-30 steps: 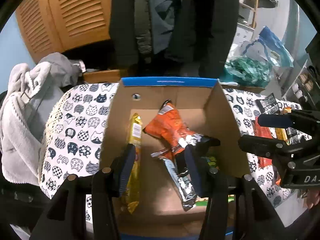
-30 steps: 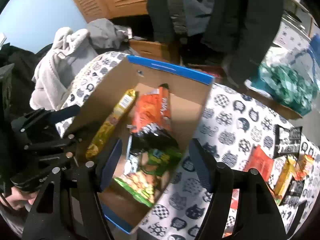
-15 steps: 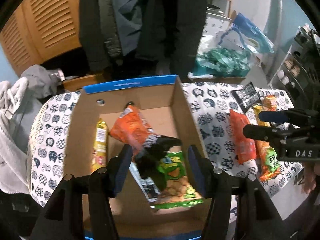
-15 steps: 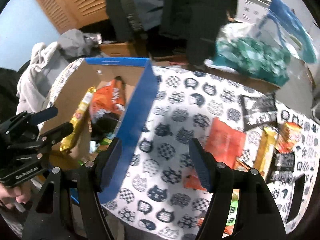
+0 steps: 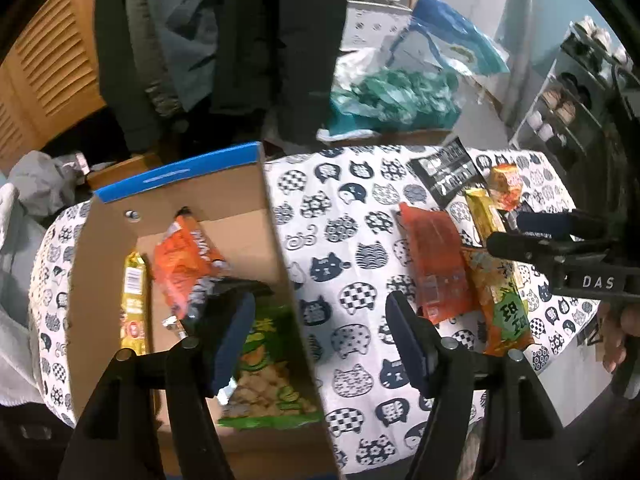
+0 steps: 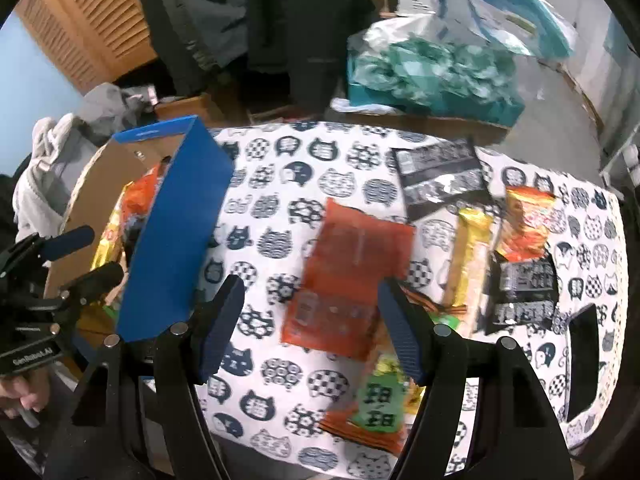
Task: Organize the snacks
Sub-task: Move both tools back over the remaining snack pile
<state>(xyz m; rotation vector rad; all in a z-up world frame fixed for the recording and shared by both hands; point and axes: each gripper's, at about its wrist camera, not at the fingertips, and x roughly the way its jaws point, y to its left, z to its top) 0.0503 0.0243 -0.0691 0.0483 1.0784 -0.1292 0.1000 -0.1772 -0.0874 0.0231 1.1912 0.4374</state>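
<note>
The left tool (image 5: 320,336) hangs with its blue-padded jaws spread wide and nothing between them, straddling the right wall of the open cardboard box with the blue outer sides (image 5: 276,240). The box sits at the left end of the table under a white cloth printed with black cat faces (image 5: 344,232). Inside the box lie a long yellow wrapped bar (image 5: 134,300) against the left wall, a crumpled orange foil bag (image 5: 184,260) toward the back, and a green bag showing pale crackers (image 5: 264,384) nearest the tool, with a dark packet partly over it.

The right tool (image 6: 308,324) is likewise wide open and empty, held over the middle of the cloth. Just beyond its jaws lies a flat translucent red-orange packet (image 6: 348,276). Under the right jaw sits an orange pouch with a green label (image 6: 376,404), partly hidden. Further right are a narrow yellow packet (image 6: 468,256), a black packet with white print (image 6: 524,292) and a small orange and yellow bag (image 6: 528,216), all close together. A larger black and white printed pouch (image 6: 440,176) lies toward the far edge.

Beyond the table hang dark coats (image 6: 304,20), beside a heap of teal plastic bags (image 6: 432,68) on a box.
</note>
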